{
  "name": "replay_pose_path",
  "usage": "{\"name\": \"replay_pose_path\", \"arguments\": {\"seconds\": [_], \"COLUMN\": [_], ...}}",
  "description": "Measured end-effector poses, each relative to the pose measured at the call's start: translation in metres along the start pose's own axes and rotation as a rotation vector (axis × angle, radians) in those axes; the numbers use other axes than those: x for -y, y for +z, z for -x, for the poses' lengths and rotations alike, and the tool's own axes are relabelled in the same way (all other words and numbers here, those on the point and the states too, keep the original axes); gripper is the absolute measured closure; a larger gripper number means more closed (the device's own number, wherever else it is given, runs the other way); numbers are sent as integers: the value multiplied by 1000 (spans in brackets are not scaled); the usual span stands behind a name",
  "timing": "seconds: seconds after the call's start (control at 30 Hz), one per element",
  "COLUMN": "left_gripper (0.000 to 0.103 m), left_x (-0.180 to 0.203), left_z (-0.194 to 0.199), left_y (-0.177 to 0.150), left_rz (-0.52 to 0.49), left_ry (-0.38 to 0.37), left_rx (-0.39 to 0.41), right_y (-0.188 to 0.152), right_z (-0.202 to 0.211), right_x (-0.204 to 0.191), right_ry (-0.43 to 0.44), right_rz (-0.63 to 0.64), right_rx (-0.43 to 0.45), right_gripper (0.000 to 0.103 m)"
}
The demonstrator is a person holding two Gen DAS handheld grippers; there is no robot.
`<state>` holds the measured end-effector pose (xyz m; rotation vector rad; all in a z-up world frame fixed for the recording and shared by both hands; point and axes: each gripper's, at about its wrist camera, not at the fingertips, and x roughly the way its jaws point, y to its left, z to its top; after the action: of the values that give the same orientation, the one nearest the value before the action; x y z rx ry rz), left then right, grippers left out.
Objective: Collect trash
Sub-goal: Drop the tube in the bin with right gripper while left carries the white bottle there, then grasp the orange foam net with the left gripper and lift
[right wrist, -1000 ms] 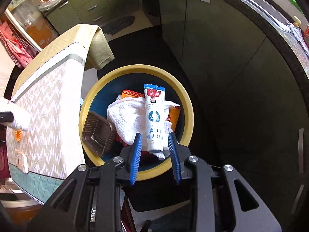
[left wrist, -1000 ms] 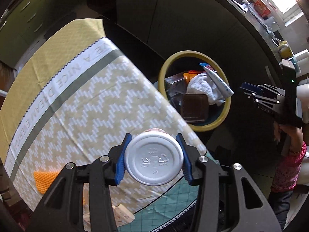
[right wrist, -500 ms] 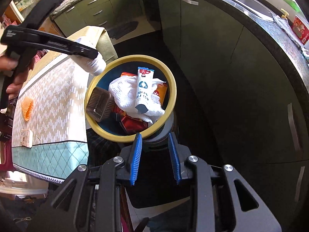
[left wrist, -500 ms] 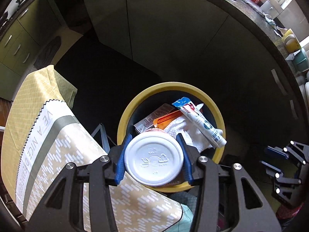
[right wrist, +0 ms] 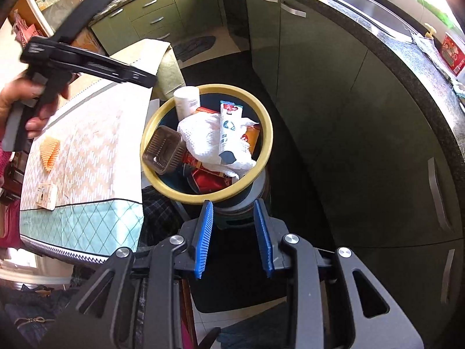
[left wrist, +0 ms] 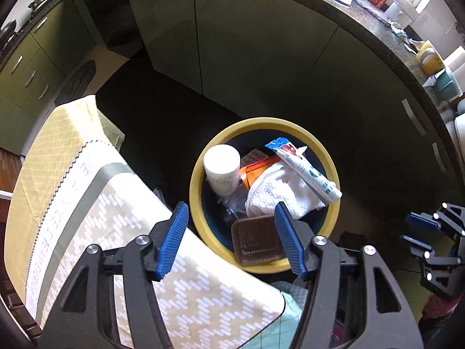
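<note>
Left gripper: the left gripper (left wrist: 231, 238) hung over the near rim of the bin, its jaws having just been opening; nothing sat between the blue pads, which stood well apart.
White cup: the white plastic cup (left wrist: 222, 169) lay inside the bin at its left side, bottom end up, leaning against the inner wall, clear of the pads.
Bin: the yellow-rimmed bin (left wrist: 195, 171) stood on the dark floor just beside the table corner, below the green cabinet doors (left wrist: 232, 43).
Other trash in the bin: a toothpaste tube (left wrist: 305, 171) lay across a white crumpled cloth (left wrist: 279, 192); a brown plastic tray (left wrist: 257, 242) leaned at the near edge; an orange wrapper (left wrist: 255, 168) showed under the cloth.
Right gripper: the right gripper (right wrist: 234, 232) was empty, its pads parted with a narrow gap, hovering off the bin's near side.
Table: the patterned tablecloth (right wrist: 96, 151) carried an orange scrubber (right wrist: 50, 152) and a small carton (right wrist: 46, 196), both well apart from the bin.
</note>
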<state>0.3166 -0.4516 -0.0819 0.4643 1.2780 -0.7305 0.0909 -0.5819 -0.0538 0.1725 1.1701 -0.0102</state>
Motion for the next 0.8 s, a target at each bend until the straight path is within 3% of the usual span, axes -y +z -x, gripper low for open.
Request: {"name": "replay_pose_path", "arguments": {"seconds": [0.2, 0.33, 0.47, 0.63, 0.8], "left_gripper": [39, 39, 32, 29, 22], "left_x": [-51, -93, -158, -227, -249], "left_z": [63, 87, 82, 53, 31], "left_y": [-86, -155, -212, -243, -242], "left_rz": [59, 81, 207, 376, 384], "left_ry": [-23, 56, 123, 162, 196], "left_rx": [12, -8, -79, -127, -109], "right_y": [-1, -1, 0, -3, -7], "right_z": [6, 6, 7, 6, -3], "right_x": [-64, -132, -189, -235, -254], "right_ry": [83, 153, 181, 177, 161], "right_rz": [149, 313, 442, 527, 572], "right_rx": [23, 15, 5, -20, -62], "right_gripper": [73, 70, 67, 66, 66]}}
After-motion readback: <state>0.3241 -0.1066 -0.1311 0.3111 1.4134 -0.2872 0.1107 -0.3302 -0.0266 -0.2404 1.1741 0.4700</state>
